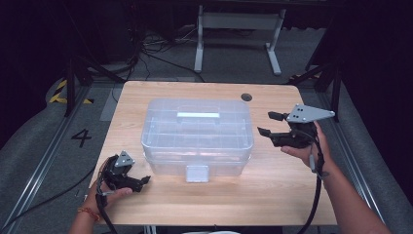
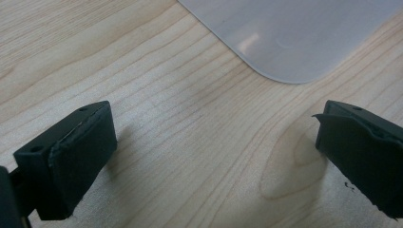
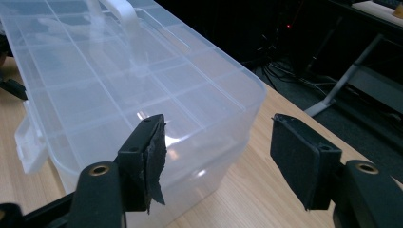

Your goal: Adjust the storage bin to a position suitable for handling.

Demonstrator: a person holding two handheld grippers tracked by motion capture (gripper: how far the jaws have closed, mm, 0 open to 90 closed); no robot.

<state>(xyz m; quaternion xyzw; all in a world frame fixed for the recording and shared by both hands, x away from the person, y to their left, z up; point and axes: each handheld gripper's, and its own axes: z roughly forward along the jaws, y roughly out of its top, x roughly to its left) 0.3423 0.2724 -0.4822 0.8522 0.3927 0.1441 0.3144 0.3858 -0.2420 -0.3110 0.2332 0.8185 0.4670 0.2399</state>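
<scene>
A clear plastic organizer box sits upright in the middle of the counter, its lid closed. It is rectangular with rounded corners, and its long sides run left to right. Divider walls show through the lid as a grid of compartments. A pale handle lies flat along the top, and a translucent latch hangs on the near side.

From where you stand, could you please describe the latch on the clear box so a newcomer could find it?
On the wooden table sits a clear plastic box. Its latch hangs at the middle of the front wall, nearest the person: a small frosted square flap, unlike the long white handle on the lid.
</scene>
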